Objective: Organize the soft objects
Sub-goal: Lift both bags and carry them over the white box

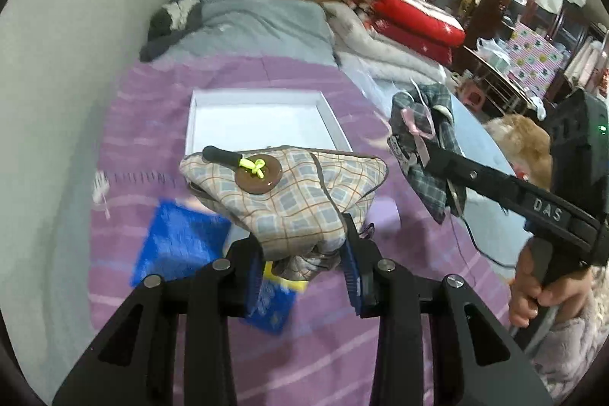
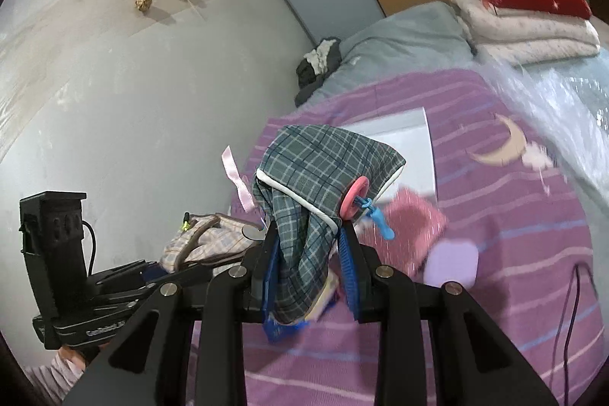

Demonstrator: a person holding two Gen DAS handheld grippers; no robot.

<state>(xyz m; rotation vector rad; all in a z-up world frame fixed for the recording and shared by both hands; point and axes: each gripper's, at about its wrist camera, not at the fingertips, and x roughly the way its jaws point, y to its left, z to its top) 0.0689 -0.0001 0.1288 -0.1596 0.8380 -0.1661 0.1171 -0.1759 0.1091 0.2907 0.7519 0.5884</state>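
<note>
Holding a beige checked pouch [image 1: 293, 193], the left gripper [image 1: 304, 253] is hanging just near of the white tray [image 1: 198, 124]; the right gripper [image 2: 310, 253] is clamping a green plaid pouch [image 2: 316, 174] further right.

A left gripper [image 1: 304, 253] clamps a beige plaid pouch [image 1: 293, 193] above a purple striped bedspread [image 1: 152, 124] — a brown disc [image 1: 259, 175] with a neon-yellow tie sits on top. Beyond lies a shallow white tray [image 1: 194, 117]. At right, the right gripper [image 1: 422, 155] grips a grey-green plaid pouch [image 1: 426, 124]; a blue cloth [image 1: 179, 238] lies below.
</note>
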